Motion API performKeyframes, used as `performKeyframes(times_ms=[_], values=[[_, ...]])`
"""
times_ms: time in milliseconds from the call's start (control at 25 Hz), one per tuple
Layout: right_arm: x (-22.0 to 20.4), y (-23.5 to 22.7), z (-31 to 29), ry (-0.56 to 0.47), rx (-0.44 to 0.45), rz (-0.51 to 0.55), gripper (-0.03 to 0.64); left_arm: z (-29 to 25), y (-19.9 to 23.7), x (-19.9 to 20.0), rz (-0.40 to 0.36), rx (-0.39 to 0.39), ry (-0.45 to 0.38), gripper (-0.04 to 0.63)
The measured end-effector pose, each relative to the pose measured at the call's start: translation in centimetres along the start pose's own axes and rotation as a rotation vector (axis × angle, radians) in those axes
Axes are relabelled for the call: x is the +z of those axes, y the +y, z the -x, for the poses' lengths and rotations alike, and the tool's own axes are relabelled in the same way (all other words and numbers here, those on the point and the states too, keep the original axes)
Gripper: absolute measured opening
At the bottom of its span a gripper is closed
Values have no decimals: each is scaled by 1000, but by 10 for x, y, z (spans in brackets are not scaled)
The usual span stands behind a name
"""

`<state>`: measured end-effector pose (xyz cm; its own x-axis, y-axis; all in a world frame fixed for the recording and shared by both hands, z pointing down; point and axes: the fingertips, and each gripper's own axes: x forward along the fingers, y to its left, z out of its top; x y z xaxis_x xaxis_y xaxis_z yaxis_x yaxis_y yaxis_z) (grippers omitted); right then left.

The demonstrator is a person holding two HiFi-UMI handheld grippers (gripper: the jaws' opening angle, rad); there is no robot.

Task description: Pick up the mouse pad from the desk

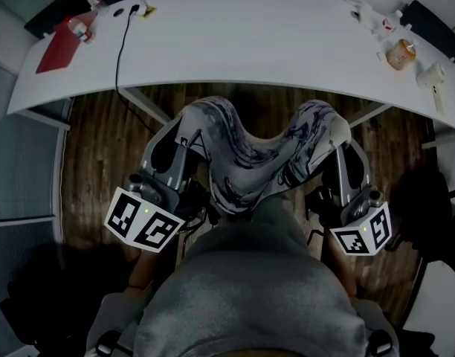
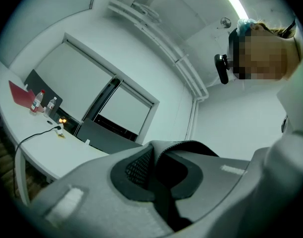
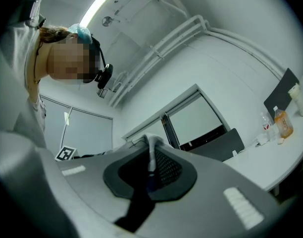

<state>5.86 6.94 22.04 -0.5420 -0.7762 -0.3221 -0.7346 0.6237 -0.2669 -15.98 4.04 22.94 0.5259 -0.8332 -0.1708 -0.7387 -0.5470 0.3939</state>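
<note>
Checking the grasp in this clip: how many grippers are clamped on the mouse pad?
2. The left gripper pinches the mouse pad at its left end, the right gripper at its right end; the pad sags between them, off the desk. Neither is hidden.

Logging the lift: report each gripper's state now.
The left gripper is shut on the mouse pad.
The right gripper is shut on the mouse pad.

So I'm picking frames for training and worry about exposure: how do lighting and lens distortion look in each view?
Head view: the white desk is bright, the floor below it dim, and the desk edge is bowed by the lens. Left gripper view: dark corners, ceiling light blown out. Right gripper view: same dark corners, wall pipes bent into arcs.
</note>
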Motion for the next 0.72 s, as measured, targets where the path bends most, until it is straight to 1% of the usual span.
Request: performKeyframes(times_ms=[160, 320, 520, 720], values=[[2, 22, 22, 0, -12, 13, 18, 26, -14, -4, 9, -17, 4, 6], [2, 33, 38, 12, -23, 21, 20, 42, -23, -6, 17, -24, 6, 6], [9, 37, 48, -6, -15, 25, 20, 49, -26, -5, 40, -25, -10, 6], [11, 40, 51, -9, -9, 56, 20, 50, -31, -4, 30, -25, -14, 6]])
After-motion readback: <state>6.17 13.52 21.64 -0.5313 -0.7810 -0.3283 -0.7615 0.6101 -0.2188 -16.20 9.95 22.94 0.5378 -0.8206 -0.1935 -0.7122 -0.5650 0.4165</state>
